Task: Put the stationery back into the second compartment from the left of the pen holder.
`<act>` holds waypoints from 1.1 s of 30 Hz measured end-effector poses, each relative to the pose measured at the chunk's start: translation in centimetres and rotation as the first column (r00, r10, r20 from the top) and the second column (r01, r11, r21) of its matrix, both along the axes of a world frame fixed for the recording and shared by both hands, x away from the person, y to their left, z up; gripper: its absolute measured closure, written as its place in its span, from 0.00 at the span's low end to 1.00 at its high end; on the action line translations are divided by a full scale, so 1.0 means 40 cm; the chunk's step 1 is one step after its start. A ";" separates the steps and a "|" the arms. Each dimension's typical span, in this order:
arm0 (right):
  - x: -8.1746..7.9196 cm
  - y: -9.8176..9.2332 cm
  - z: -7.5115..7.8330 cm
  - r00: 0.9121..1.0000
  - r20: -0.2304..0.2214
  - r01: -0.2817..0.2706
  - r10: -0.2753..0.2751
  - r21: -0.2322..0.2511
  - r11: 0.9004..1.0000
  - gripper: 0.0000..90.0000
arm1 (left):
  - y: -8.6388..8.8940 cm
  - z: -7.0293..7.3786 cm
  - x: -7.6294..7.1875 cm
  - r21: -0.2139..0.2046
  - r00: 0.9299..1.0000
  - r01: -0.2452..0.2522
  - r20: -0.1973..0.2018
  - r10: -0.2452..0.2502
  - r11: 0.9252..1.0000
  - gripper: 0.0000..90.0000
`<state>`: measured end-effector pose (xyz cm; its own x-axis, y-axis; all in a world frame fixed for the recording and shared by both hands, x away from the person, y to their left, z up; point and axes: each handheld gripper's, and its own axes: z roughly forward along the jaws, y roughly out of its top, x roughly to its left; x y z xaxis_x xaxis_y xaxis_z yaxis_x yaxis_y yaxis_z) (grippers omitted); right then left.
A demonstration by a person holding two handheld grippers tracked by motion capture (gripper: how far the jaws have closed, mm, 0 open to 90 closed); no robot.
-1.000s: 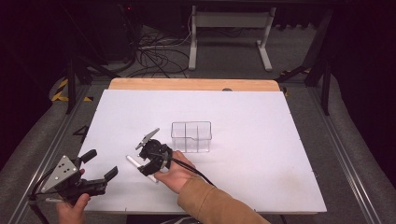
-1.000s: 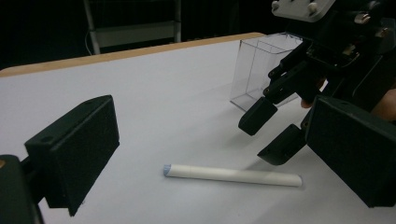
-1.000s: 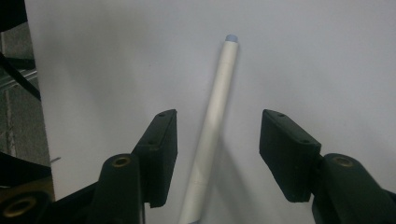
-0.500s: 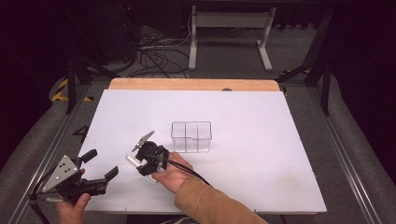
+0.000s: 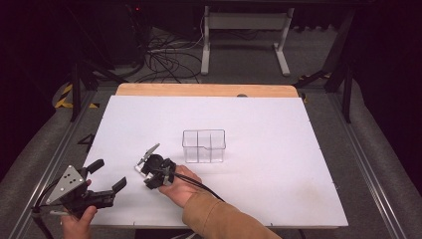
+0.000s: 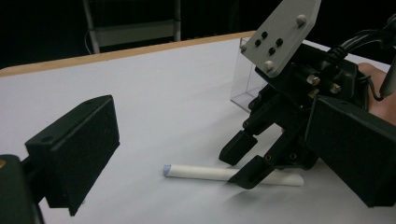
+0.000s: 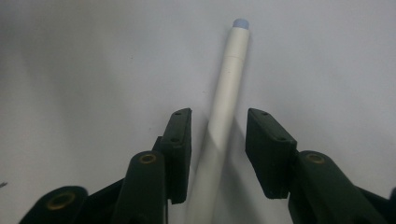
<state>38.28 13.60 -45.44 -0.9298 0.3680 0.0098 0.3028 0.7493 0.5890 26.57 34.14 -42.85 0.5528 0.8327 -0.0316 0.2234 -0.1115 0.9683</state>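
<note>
Near the front edge of the white table [image 5: 278, 189], the left tool [image 5: 107, 175] hovers with jaws apart, holding nothing. Just beyond, the right tool [image 7: 218, 140] has been closing around a white pen [image 7: 223, 112] lying flat, pads not yet touching. Farther off stands a clear box [image 5: 204, 146], bare sheet around it; past the wooden back edge lie cables [image 5: 164, 55] on the dark floor.

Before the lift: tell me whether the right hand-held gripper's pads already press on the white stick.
No: the stick lies between the hand-held gripper's pads, with gaps both sides.
</note>
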 end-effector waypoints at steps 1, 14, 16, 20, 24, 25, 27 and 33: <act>0.001 0.003 -0.005 1.000 0.004 0.007 -0.007 -0.009 1.000 0.73 | -0.002 0.000 0.000 0.007 1.000 0.002 0.001 -0.002 1.000 0.04; -0.009 0.009 -0.004 0.997 0.057 0.053 -0.051 -0.039 0.998 0.88 | -0.003 -0.002 -0.001 0.006 1.000 0.003 0.000 -0.003 1.000 0.04; -0.009 0.011 -0.004 0.997 0.055 0.059 -0.056 -0.039 0.998 0.88 | -0.003 -0.002 -0.001 0.006 1.000 0.002 0.000 -0.002 1.000 0.04; -0.010 0.015 -0.002 0.996 0.047 0.082 -0.080 -0.047 0.996 0.88 | -0.003 -0.002 -0.002 0.006 1.000 0.002 0.000 -0.002 1.000 0.04; -0.011 0.015 0.000 0.995 0.038 0.096 -0.094 -0.042 0.995 0.88 | -0.002 -0.002 -0.002 0.008 1.000 0.003 0.005 -0.003 1.000 0.04; -0.011 0.014 0.001 0.994 0.046 0.098 -0.096 -0.042 0.994 0.88 | -0.002 -0.002 -0.002 0.009 1.000 0.003 0.005 -0.004 1.000 0.04; -0.008 0.006 0.011 0.994 0.053 0.096 -0.094 -0.030 0.995 0.88 | -0.001 -0.003 -0.002 0.011 1.000 0.004 0.003 -0.004 1.000 0.04; -0.013 -0.011 0.039 0.994 0.068 0.087 -0.088 0.011 0.996 0.88 | -0.002 -0.003 -0.001 0.008 1.000 0.004 0.005 -0.004 1.000 0.04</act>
